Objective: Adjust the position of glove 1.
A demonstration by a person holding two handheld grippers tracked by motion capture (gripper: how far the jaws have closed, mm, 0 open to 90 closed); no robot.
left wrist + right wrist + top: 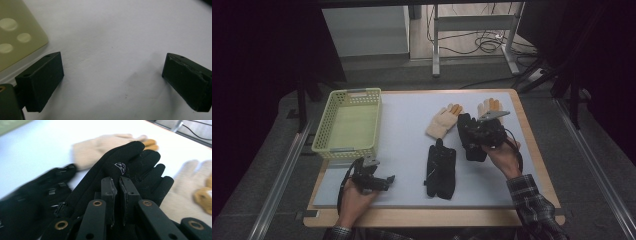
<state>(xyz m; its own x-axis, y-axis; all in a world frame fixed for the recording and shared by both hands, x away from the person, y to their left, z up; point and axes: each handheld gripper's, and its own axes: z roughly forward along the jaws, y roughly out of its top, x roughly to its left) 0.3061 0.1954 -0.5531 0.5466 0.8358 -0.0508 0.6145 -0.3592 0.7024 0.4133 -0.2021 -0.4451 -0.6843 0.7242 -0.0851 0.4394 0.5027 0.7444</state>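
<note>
Black glove (117,167), smooth fabric, pinched in right tongs (119,185)

Dim high view, dark at left and right edges, brightest on the pale table surface (407,150). Soft shadows under jaws in left gripper view; motion blur at left and right edges of right gripper view.

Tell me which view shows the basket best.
The high view: the whole yellow-green basket sits at the table's far left corner, seemingly empty. The left gripper view catches just a corner with round holes. In the right gripper view, a blurred greenish patch may be it.
</note>
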